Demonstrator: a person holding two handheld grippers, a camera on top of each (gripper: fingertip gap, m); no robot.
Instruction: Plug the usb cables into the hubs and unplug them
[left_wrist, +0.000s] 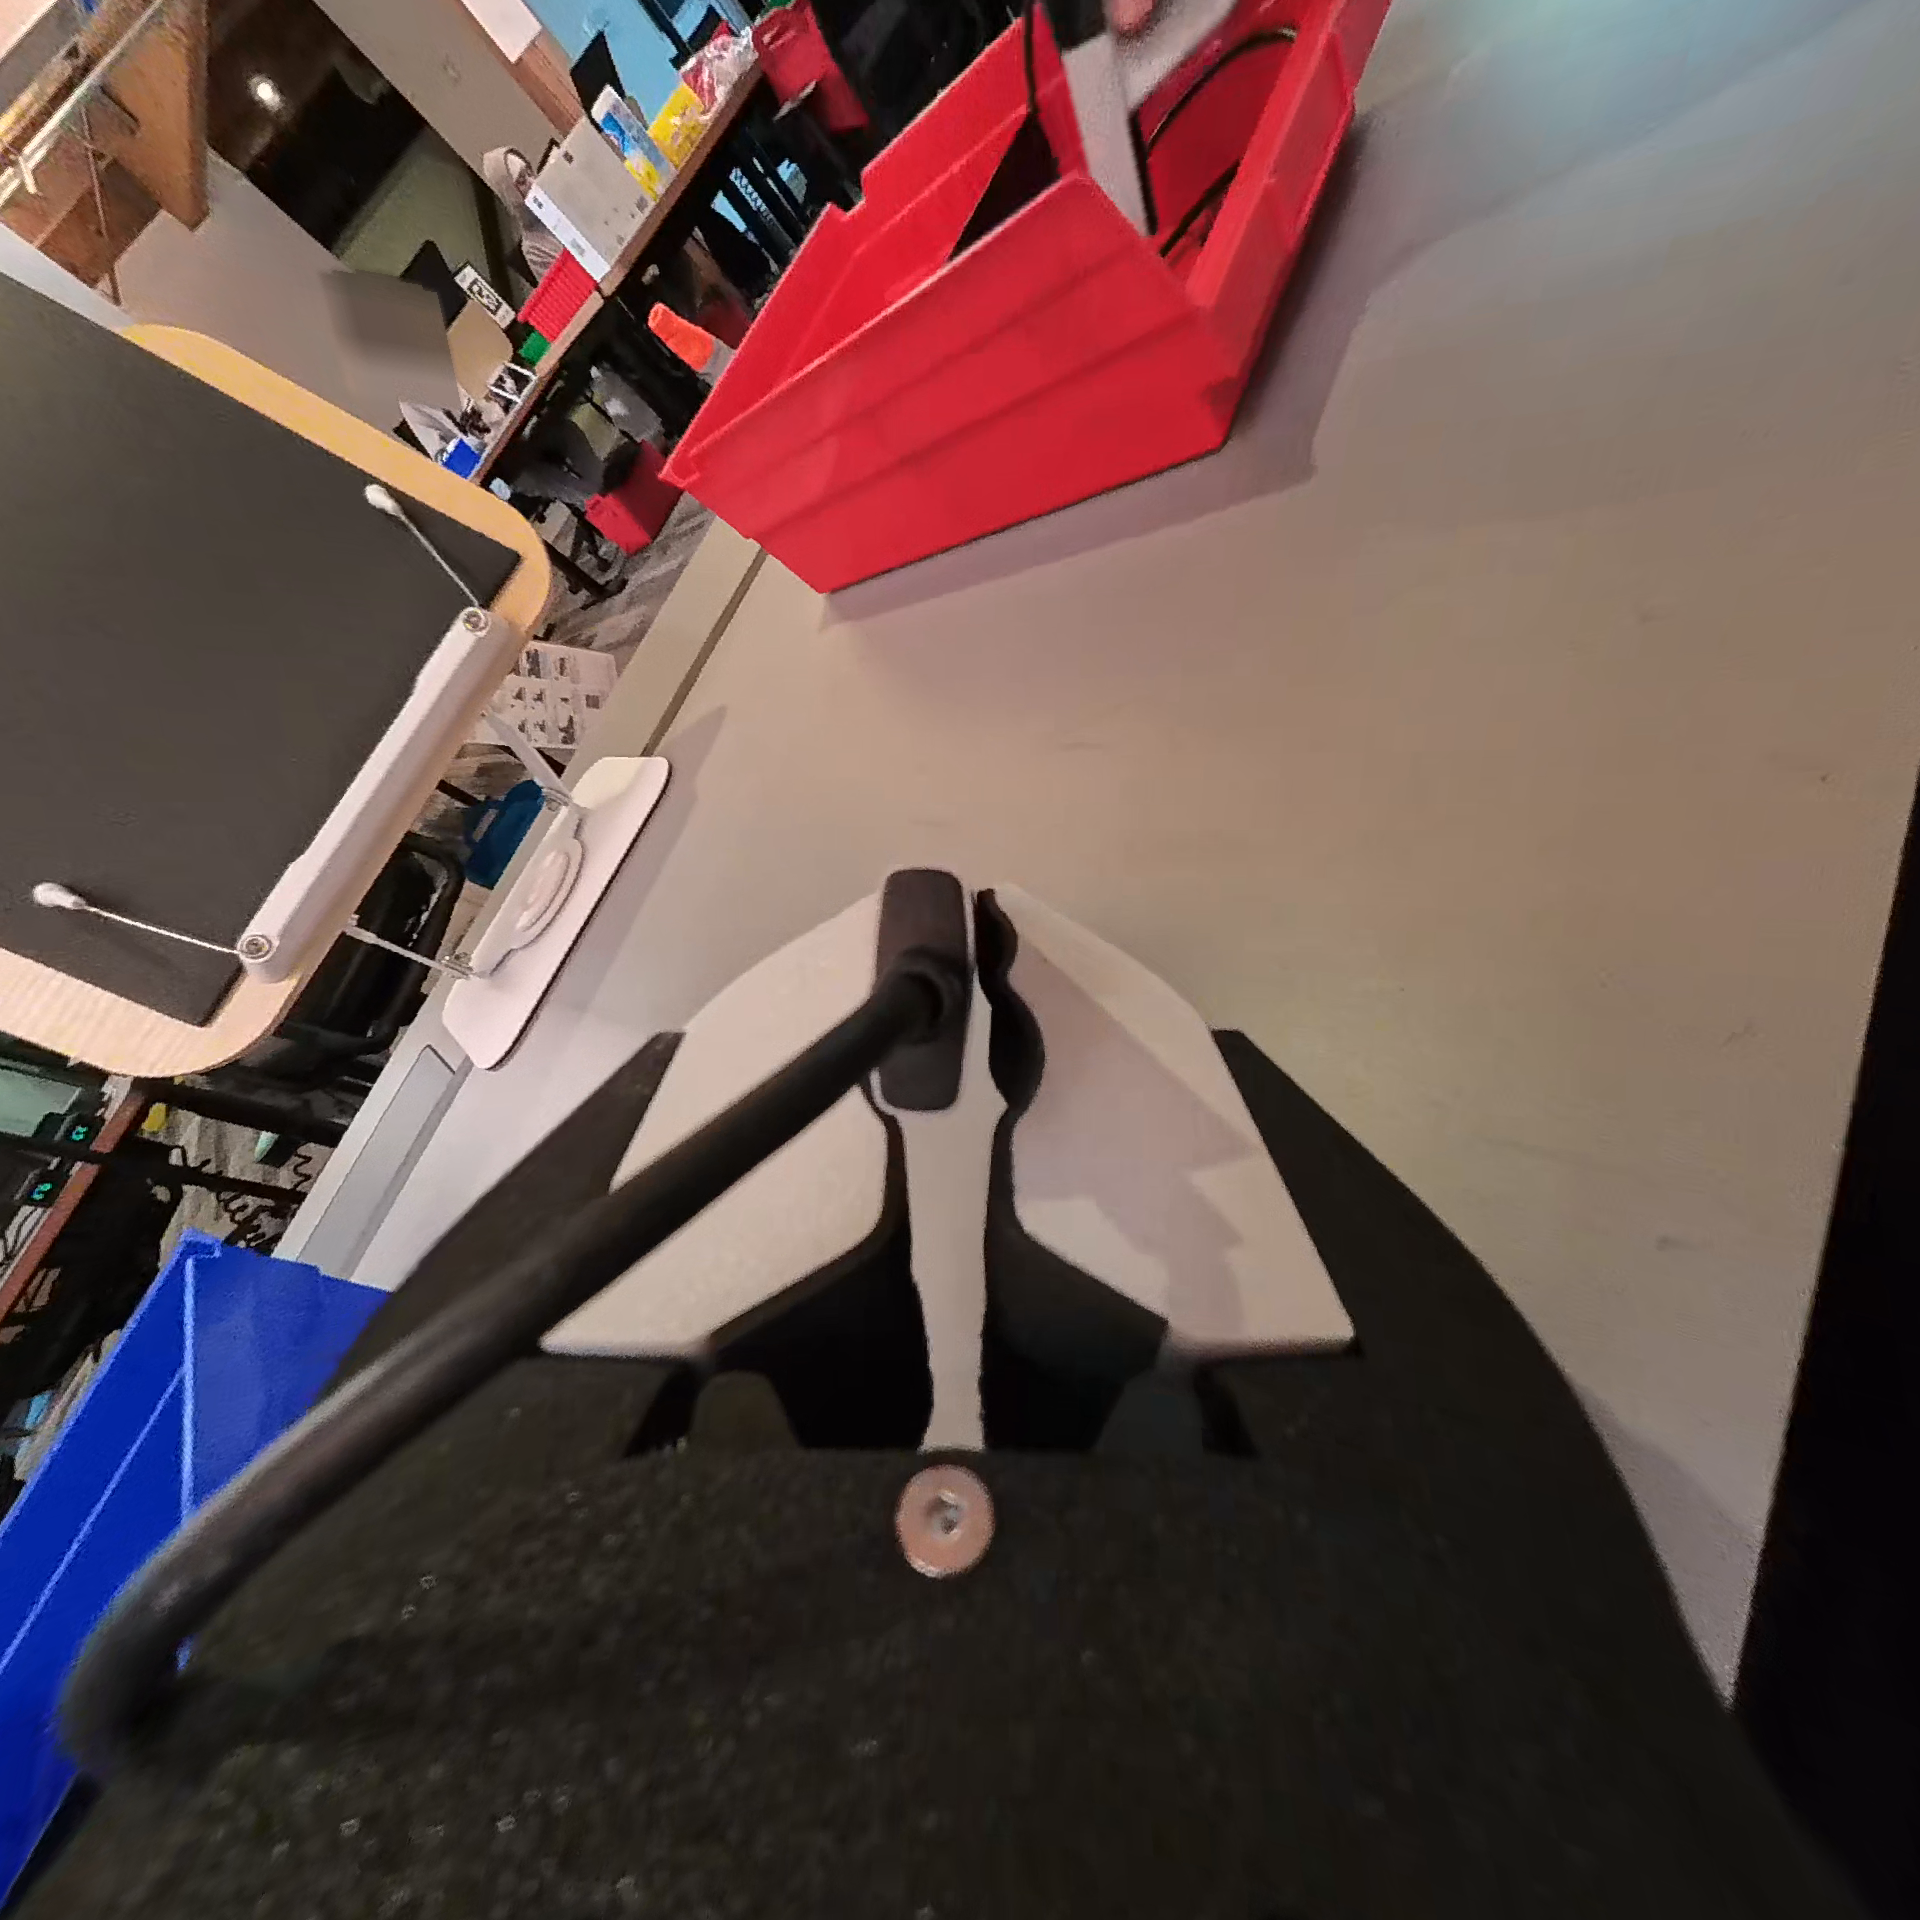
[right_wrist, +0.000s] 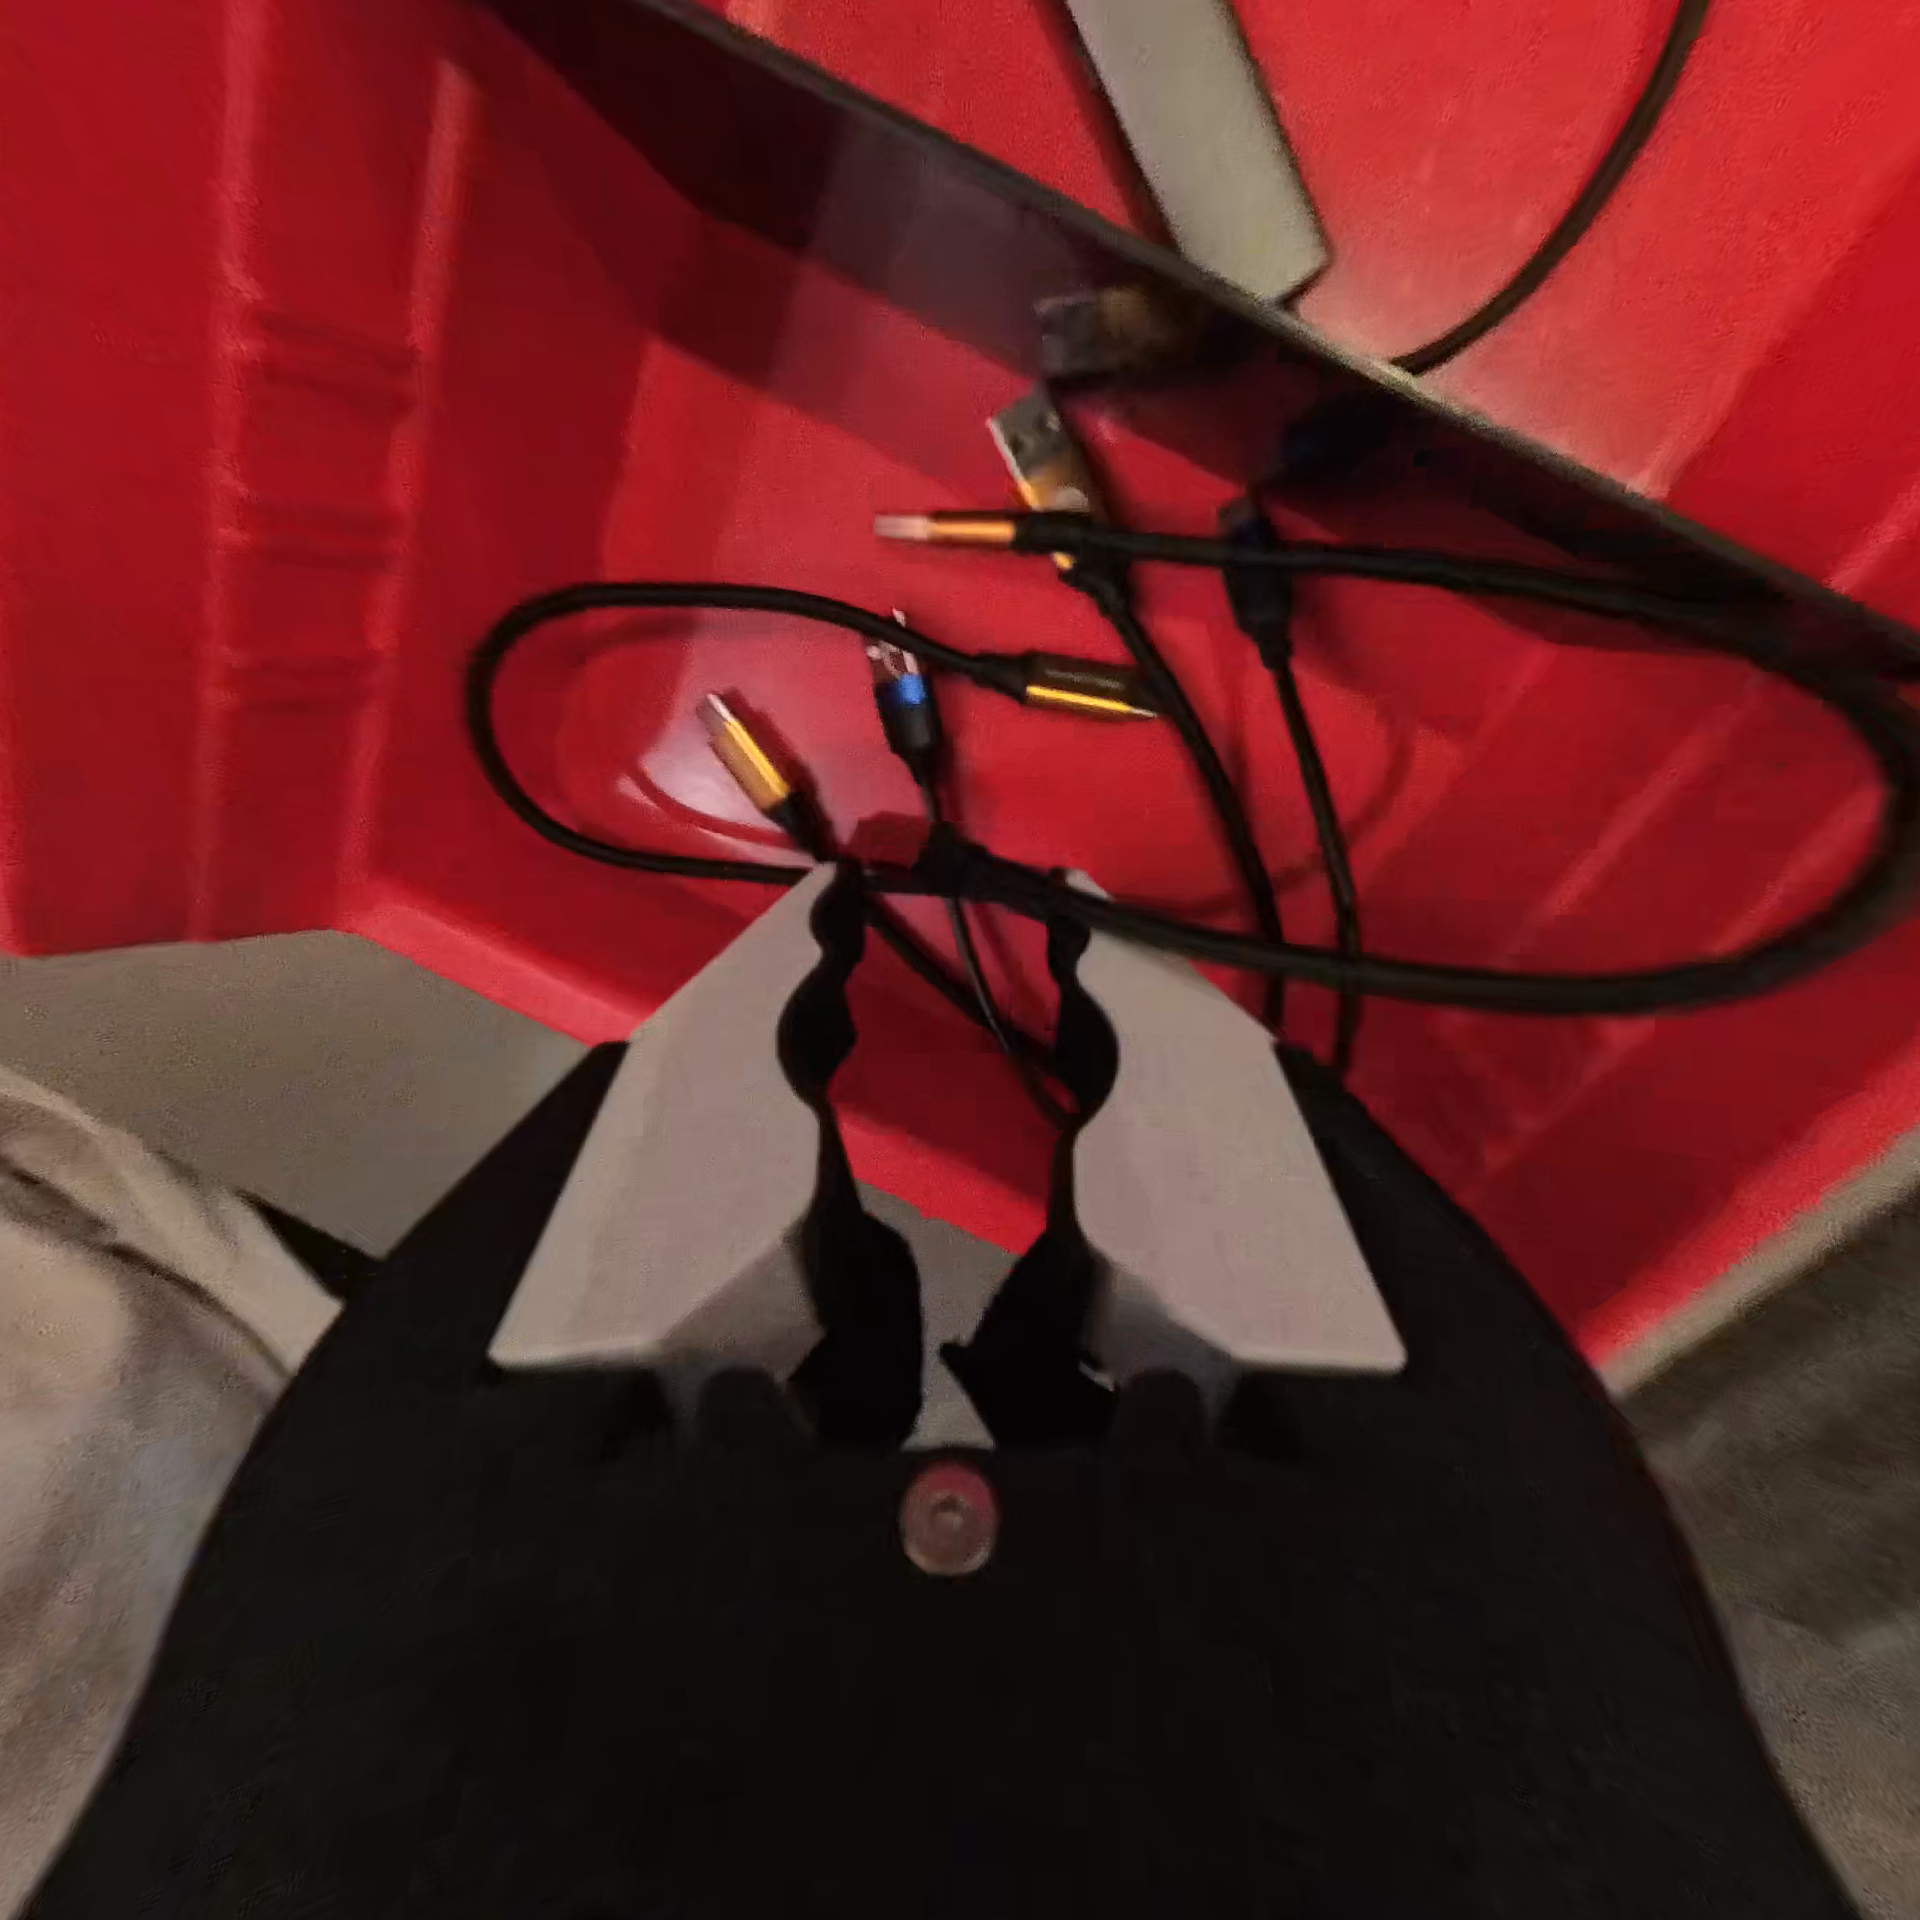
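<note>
Beige table (left_wrist: 1351, 831) under left tool (left_wrist: 975, 935) pinching black cable (left_wrist: 623, 1174); right tool (right_wrist: 951, 894) spread.

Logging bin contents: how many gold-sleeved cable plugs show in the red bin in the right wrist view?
3, though blur and the dark divider may hide more: one lower left, one at centre, one higher up, all in the red bin.

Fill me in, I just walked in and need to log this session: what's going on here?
A person works two handheld grippers on a USB plugging job. The left gripper is shut on a black plug, its cable trailing back, above the table. The right gripper is open, reaching into the red bin over loose cables with gold connectors. A grey hub lies further in.
</note>
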